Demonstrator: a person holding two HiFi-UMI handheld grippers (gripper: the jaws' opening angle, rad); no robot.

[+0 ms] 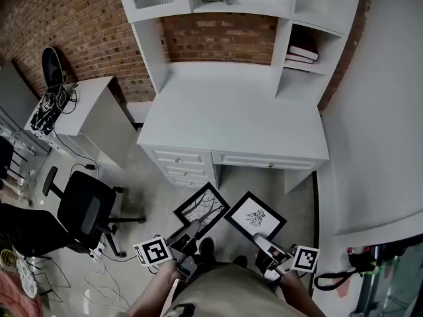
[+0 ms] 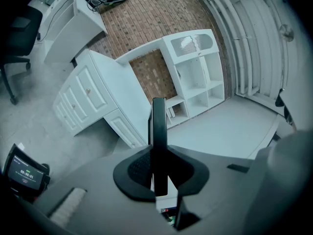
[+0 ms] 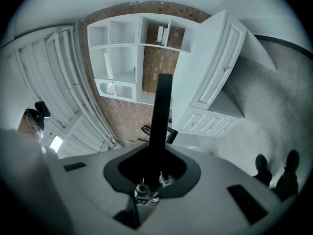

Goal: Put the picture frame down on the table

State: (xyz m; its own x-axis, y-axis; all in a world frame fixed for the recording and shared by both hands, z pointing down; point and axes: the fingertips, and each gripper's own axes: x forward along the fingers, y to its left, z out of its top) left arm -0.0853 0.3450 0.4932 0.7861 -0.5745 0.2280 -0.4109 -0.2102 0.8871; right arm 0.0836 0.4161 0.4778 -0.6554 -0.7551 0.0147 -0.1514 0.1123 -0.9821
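I hold two black picture frames over the floor in front of the white desk (image 1: 231, 114). A frame with a tree drawing (image 1: 202, 207) is clamped by a corner in my left gripper (image 1: 192, 228). A frame with a feathery sketch (image 1: 256, 215) is clamped the same way in my right gripper (image 1: 263, 238). In the left gripper view the tree frame (image 2: 158, 131) stands edge-on between the jaws of the left gripper (image 2: 159, 173), with the desk (image 2: 122, 89) beyond. The right gripper view shows the other frame (image 3: 161, 111) edge-on in the right gripper (image 3: 154, 168).
A white hutch with shelves sits at the back of the desk, with books (image 1: 303, 53) in a right cubby. A black office chair (image 1: 82, 210) and a white side table (image 1: 86, 107) with cables stand at the left. My shoes (image 3: 276, 173) show on the grey floor.
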